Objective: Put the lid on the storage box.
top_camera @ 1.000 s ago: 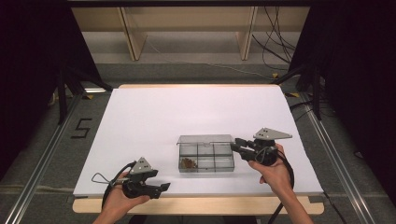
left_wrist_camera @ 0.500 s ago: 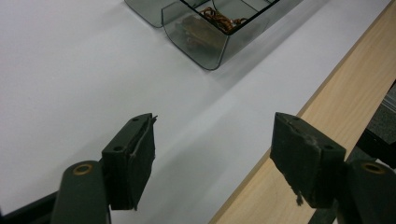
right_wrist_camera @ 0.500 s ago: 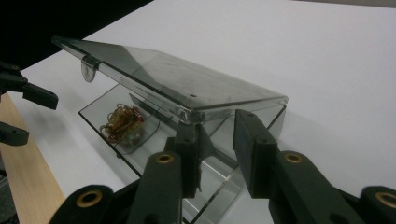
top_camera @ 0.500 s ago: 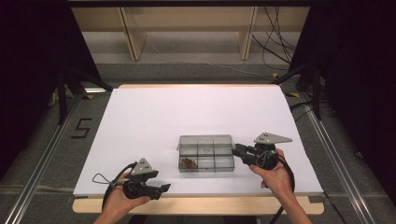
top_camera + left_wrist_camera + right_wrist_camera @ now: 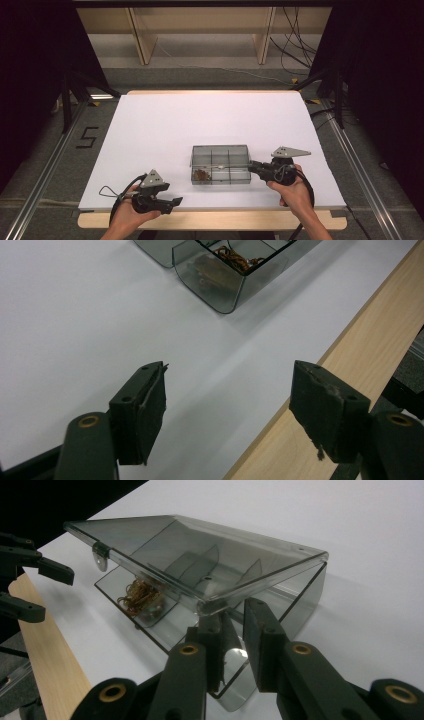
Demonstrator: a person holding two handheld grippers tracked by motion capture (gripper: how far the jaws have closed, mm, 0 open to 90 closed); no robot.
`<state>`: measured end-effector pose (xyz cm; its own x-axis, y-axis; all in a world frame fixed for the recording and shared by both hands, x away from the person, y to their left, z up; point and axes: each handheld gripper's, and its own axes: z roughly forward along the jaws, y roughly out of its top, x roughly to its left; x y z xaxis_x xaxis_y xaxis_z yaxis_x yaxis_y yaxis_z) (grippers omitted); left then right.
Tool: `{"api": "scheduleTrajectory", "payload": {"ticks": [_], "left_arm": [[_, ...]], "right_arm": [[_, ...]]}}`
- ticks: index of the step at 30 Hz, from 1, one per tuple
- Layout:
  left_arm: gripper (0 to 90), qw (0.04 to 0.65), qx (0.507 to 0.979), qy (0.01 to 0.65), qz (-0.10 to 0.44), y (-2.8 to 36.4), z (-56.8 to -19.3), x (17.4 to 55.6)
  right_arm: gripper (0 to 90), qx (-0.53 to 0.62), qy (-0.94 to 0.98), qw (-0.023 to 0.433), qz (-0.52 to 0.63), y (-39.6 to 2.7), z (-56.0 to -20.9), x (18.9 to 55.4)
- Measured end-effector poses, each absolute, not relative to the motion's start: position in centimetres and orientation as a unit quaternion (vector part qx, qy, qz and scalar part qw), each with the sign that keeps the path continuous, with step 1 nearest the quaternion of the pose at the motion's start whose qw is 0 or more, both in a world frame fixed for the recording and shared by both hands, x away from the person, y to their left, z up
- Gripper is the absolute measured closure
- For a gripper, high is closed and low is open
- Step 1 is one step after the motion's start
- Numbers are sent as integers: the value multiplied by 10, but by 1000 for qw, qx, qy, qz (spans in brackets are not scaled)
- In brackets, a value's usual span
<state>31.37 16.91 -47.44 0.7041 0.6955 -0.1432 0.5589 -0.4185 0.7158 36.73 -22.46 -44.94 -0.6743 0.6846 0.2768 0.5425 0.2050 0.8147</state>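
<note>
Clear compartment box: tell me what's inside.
The compartment box has dividers and a tangle of brown rubber bands in one corner compartment. Its half-raised lid blurs the other compartments; their contents can't be told.

We hold the left tongs (image 5: 172, 202) low at the near left, jaws wide apart and pointing right, our left hand (image 5: 131, 212) wrapped around the body. Our right hand (image 5: 292, 192) holds the right tongs (image 5: 251, 166) pointing left, jaws just closing to a narrow gap.
</note>
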Motion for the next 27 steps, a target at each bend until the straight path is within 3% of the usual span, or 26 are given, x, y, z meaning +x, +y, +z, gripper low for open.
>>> {"api": "scheduleTrajectory", "payload": {"ticks": [16, 19, 21, 25, 27], "left_arm": [[305, 390, 838, 372, 86, 168, -475, 313], [305, 390, 838, 372, 86, 169, -475, 313], [305, 389, 839, 372, 86, 169, -475, 313], [305, 386, 839, 373, 90, 169, -475, 314], [305, 386, 839, 373, 90, 169, -475, 314]], "right_arm": [[818, 397, 781, 49, 480, -222, -457, 355], [817, 382, 788, 65, 479, -224, -459, 356], [816, 395, 781, 43, 482, -222, -460, 354], [816, 383, 789, 57, 477, -224, -462, 355], [814, 398, 785, 39, 474, -222, -462, 352]]}}
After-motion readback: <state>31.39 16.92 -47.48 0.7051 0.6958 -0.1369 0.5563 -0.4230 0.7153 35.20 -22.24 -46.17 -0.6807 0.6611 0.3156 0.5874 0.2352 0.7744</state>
